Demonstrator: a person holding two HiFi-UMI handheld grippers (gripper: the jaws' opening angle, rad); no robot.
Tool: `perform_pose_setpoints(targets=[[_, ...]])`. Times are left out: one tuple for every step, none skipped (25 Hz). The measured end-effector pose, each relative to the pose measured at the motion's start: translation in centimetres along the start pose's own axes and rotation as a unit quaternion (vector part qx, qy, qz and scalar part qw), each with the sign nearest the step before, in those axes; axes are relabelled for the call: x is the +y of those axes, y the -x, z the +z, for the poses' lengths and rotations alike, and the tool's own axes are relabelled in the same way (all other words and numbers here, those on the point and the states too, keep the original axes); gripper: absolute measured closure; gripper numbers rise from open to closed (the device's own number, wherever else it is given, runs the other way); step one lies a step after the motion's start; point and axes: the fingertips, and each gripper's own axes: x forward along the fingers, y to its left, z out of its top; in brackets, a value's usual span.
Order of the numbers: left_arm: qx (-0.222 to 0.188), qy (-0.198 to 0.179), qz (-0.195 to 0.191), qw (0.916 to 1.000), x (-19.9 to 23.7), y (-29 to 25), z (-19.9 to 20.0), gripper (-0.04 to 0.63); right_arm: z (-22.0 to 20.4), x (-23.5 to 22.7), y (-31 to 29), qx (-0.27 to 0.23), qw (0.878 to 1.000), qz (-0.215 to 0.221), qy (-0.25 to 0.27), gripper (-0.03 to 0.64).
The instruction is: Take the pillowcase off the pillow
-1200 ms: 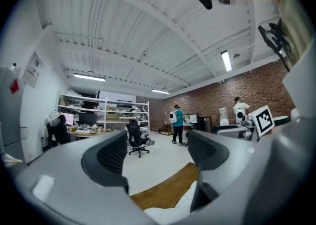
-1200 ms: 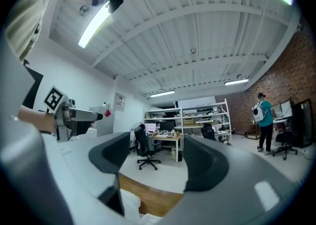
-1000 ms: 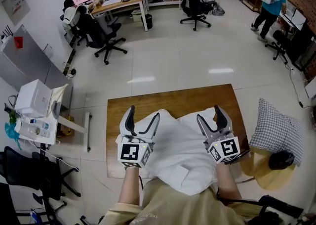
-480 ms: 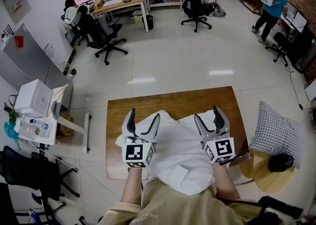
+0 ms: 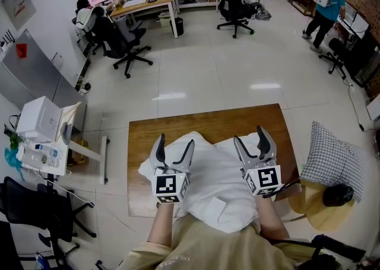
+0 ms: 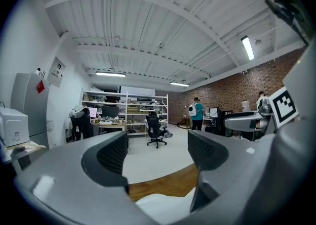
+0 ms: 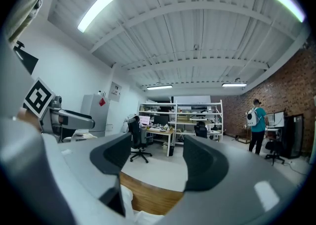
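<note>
Lower centre: both forearms reach forward; left tool [image 5: 174, 144] and right tool [image 5: 249, 137], jaws released and empty, hover over a white fabric pillow [image 5: 209, 181] on a brown wooden counter [image 5: 178, 123].

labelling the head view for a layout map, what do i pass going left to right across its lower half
white box → left gripper → right gripper → checked cushion

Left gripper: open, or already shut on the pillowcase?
Open. The left gripper has its jaws apart, only floor and table showing between them; the white pillowcase lies below, ungripped.
</note>
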Motion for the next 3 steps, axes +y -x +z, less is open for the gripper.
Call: perform_pose_setpoints(targets=[[0.002,0.000,-0.002,1.0000,0.01,-0.01,-0.25,0.230,-0.07,0.07,-0.11,0.002,1.000,0.000,0.001,0.299],[0.004,-0.001,-0.004,1.0000,0.02,-0.02,-0.51,0.230,-0.14,0.13,-0.22,0.003,1.000,-0.001,0.002,0.299],[0.006,-0.001,-0.005,1.0000,0.04,-0.03,-0.77,0.230,-0.22,0.20,-0.34,0.004,1.000,-0.001,0.003,0.299]])
